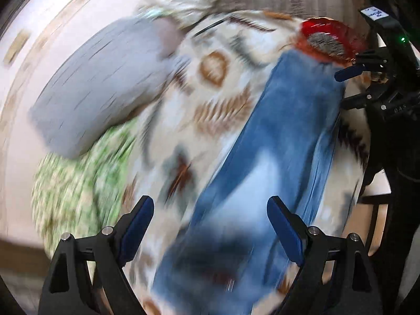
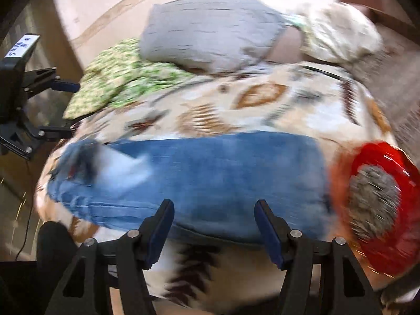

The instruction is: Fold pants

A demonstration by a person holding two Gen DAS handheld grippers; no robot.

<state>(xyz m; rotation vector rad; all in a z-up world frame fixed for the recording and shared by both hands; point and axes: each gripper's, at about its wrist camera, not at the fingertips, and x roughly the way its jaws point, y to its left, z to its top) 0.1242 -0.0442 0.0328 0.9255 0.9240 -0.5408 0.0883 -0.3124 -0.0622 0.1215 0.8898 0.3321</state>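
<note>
Blue jeans (image 1: 275,141) lie folded lengthwise in a long strip on a patterned blanket (image 1: 215,99). In the right wrist view the jeans (image 2: 210,173) run left to right, waist end at the left. My left gripper (image 1: 210,215) is open and empty above the waist end. My right gripper (image 2: 214,218) is open and empty above the jeans' near long edge. The right gripper also shows in the left wrist view (image 1: 349,84), and the left gripper in the right wrist view (image 2: 68,107). Both views are motion-blurred.
A grey pillow (image 2: 207,31) and a green patterned cloth (image 2: 123,76) lie at the bed's head. A cream pillow (image 2: 338,34) lies beside them. A red basket (image 2: 388,210) holding grey fabric stands at the jeans' leg end.
</note>
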